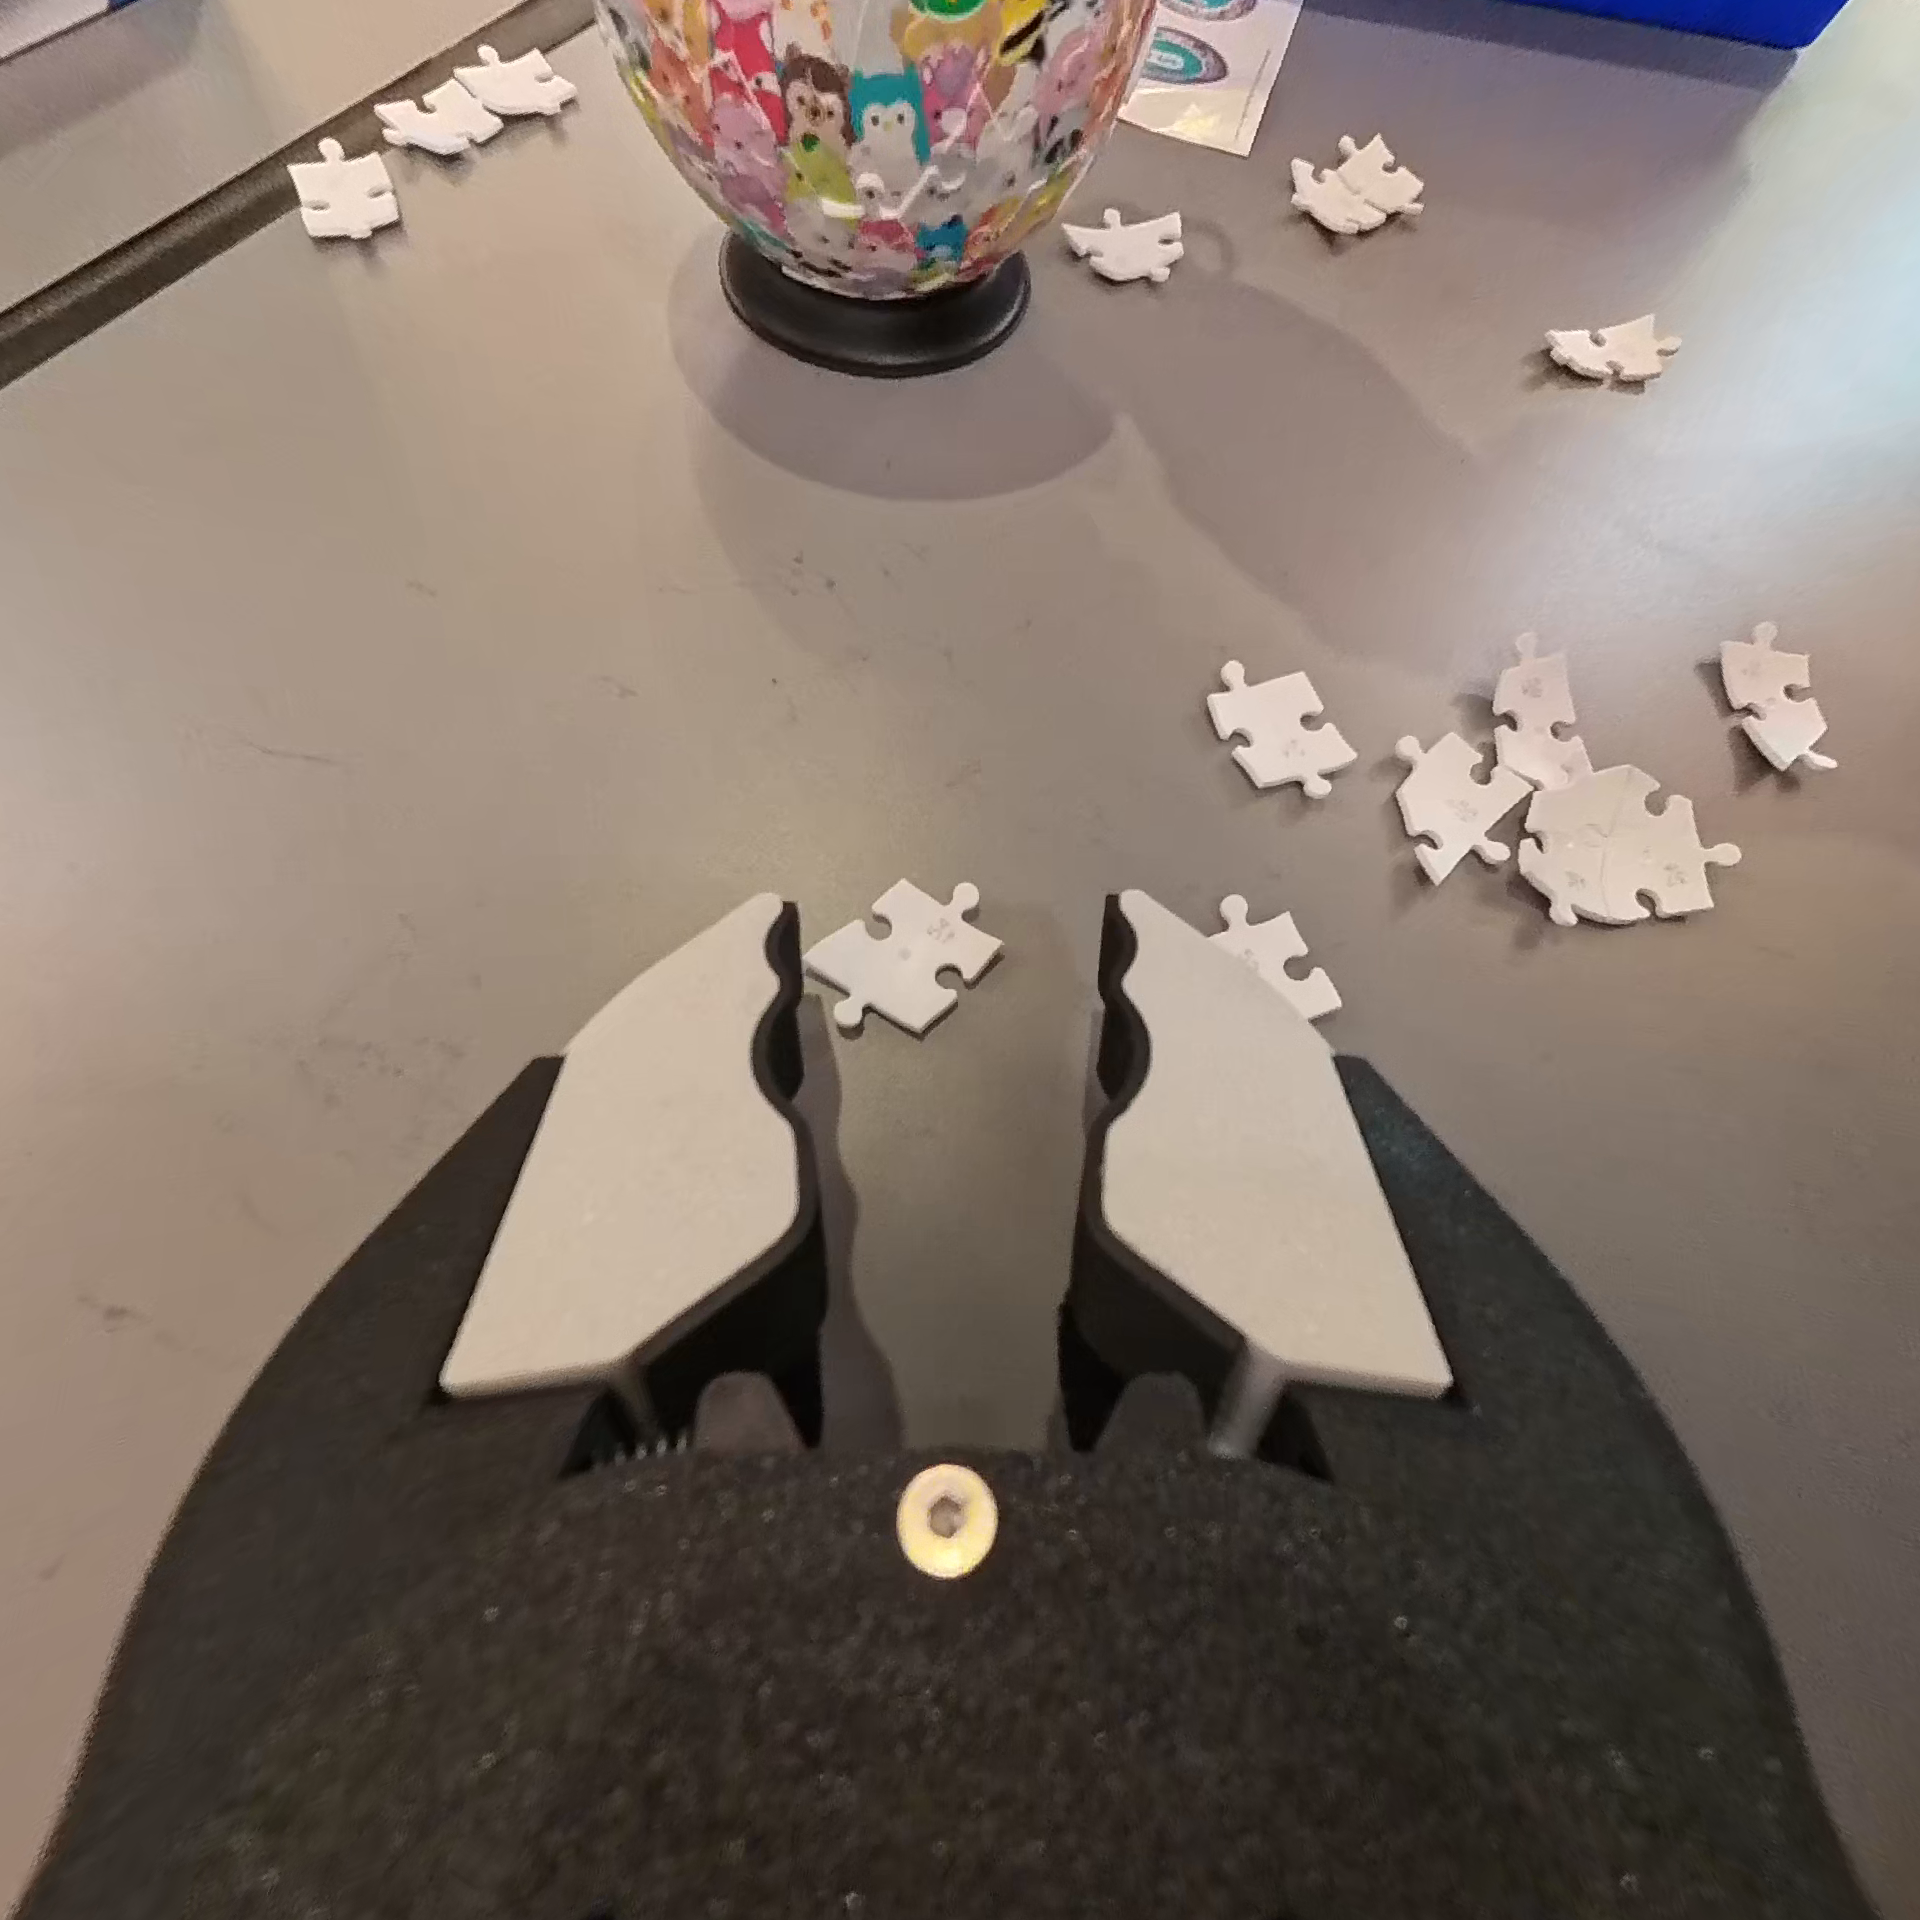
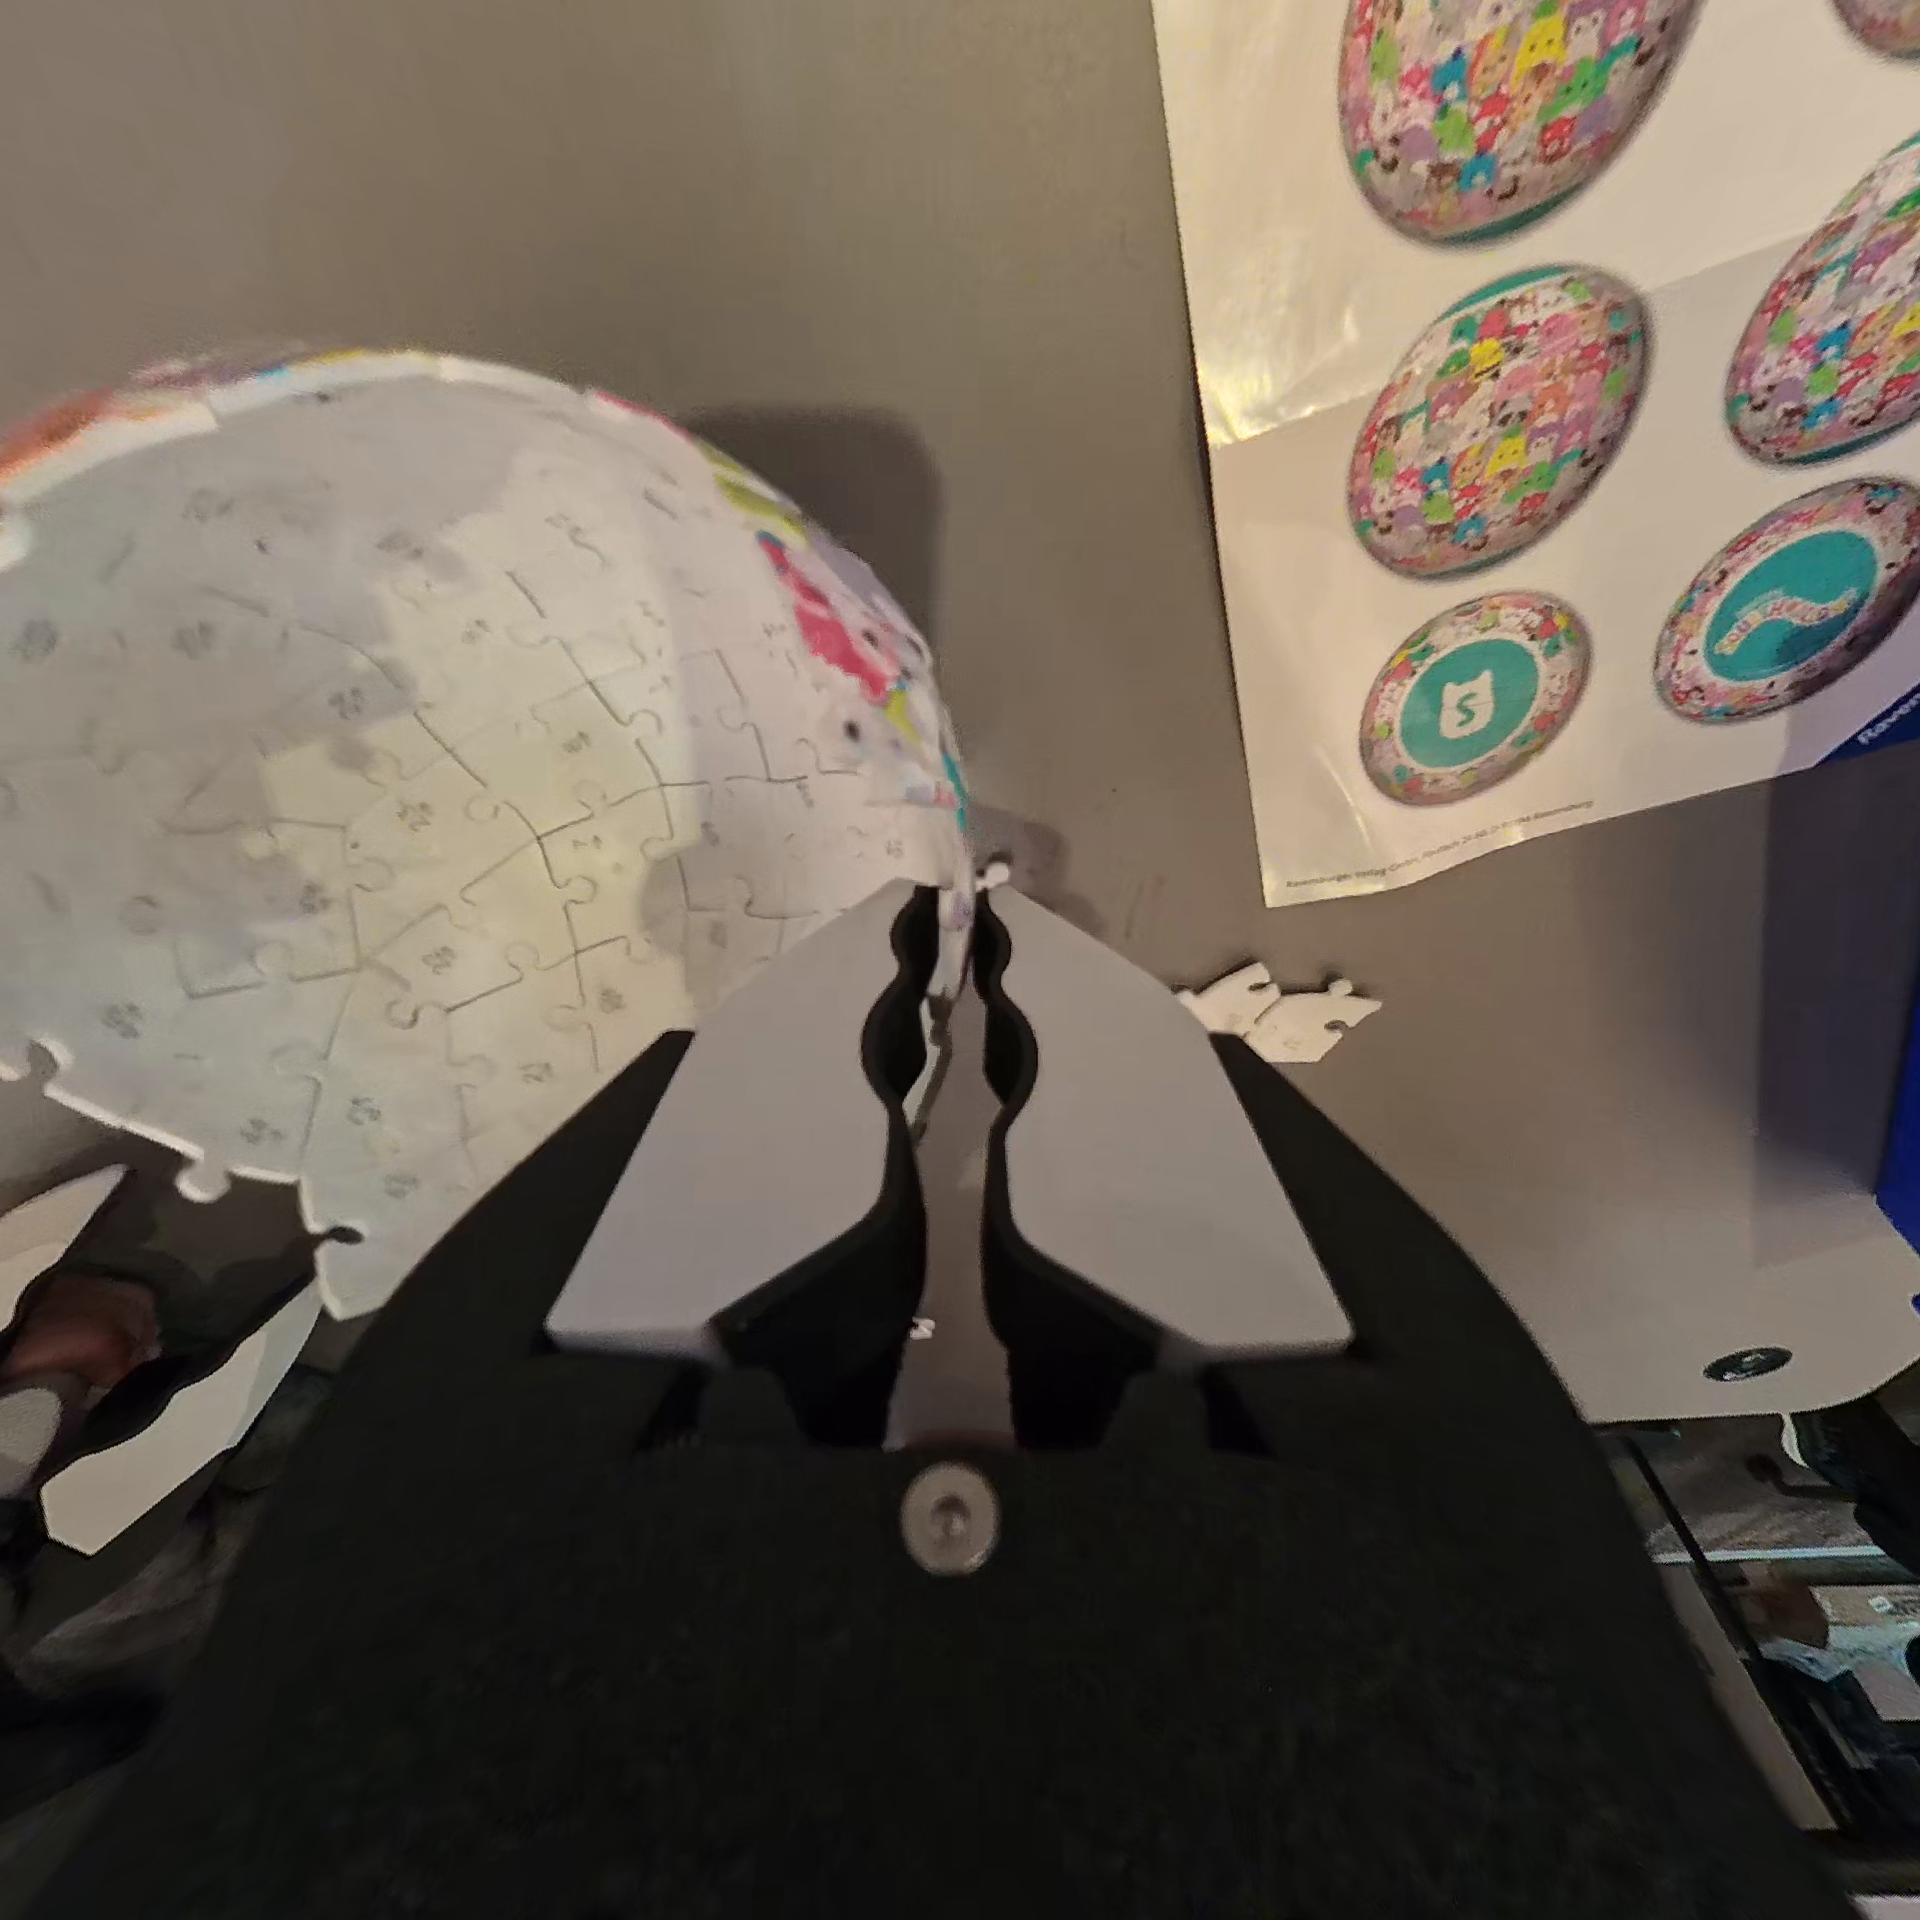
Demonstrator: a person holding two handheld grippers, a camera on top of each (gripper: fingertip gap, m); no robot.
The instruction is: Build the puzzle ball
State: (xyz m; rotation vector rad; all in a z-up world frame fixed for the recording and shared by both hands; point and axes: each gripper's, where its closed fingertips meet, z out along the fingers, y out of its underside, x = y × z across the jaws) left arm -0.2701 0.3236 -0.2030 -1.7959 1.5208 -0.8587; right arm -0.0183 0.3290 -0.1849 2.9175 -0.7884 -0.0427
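The colourful puzzle ball (image 1: pixel 883 125) stands on a black ring stand (image 1: pixel 878 317) at the far middle of the grey table. My left gripper (image 1: pixel 951 930) is open, low over the table, with a white face-down puzzle piece (image 1: pixel 904 956) lying between its fingertips. Another piece (image 1: pixel 1283 961) lies just right of its right finger. In the right wrist view the open ball shell (image 2: pixel 416 779) shows its white inside. My right gripper (image 2: pixel 954 914) is shut on a thin puzzle piece (image 2: pixel 951 920) held edge-on at the shell's rim. I cannot tell whether the piece is joined to the rim.
Loose white pieces lie in a cluster at the right (image 1: pixel 1558 810), beside the ball (image 1: pixel 1127 244) and at the far left (image 1: pixel 436 145). A picture sheet (image 2: pixel 1558 468) and a blue box (image 2: pixel 1901 1091) lie behind the ball. The other gripper's fingers (image 2: pixel 114 1455) show at lower left. The gap from one gripper's tips to the other's is roughly 25 centimetres.
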